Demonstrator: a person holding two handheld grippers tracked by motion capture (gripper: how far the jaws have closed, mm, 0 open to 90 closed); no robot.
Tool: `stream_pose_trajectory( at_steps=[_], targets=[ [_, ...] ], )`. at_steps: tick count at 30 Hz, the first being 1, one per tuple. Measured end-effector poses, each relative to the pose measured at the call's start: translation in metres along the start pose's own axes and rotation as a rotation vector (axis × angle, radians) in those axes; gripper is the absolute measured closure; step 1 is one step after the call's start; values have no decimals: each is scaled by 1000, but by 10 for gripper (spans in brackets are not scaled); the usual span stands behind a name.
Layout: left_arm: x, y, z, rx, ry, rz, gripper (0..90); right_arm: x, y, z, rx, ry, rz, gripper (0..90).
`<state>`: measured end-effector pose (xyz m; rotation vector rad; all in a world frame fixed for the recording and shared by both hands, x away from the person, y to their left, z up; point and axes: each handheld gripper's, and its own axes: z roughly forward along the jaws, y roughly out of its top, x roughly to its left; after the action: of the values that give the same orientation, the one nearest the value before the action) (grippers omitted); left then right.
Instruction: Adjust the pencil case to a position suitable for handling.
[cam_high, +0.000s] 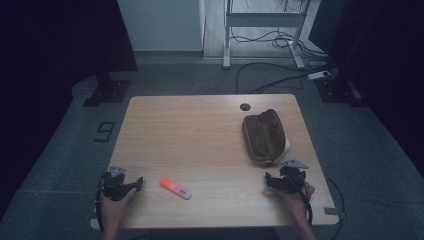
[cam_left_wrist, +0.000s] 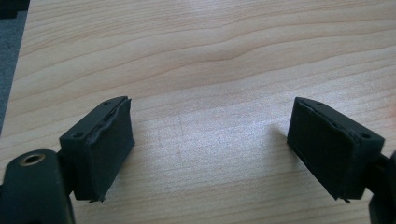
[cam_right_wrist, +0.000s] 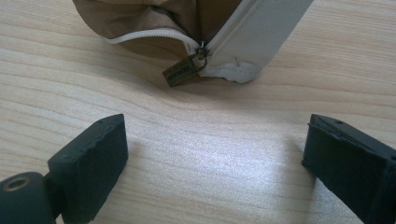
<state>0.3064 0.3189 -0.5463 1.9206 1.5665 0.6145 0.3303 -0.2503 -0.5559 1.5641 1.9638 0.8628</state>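
Left gripper (cam_high: 131, 185): near left edge of the table (cam_high: 200, 130), jaws wide apart, nothing between them. Right gripper (cam_high: 272, 180): near right, likewise spread and empty. Marker (cam_high: 175, 188): orange-capped, lying between the two (untouched). Pencil case (cam_high: 264, 136): brown, right of centre, just beyond the right gripper; zip pull (cam_right_wrist: 184, 69) facing it. Work judged unstarted; everything is left to do.

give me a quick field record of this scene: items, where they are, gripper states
surface: wooden table
pencil case: brown, white edge, right side of the table, open along the top
zipper pull: brass tag at the case's near end, just ahead of the right gripper
highlighter: orange and white, lying flat near the front edge
left gripper: open, nothing between jaws
right gripper: open, nothing between jaws
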Motion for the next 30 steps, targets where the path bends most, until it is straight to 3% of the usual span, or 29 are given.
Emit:
stream_pose_trajectory(
  at_steps=[30],
  targets=[
    [-6, 2, 3, -5, -5, 0, 145, -4, -1, -1, -12, 10, -6, 116]
  ],
)
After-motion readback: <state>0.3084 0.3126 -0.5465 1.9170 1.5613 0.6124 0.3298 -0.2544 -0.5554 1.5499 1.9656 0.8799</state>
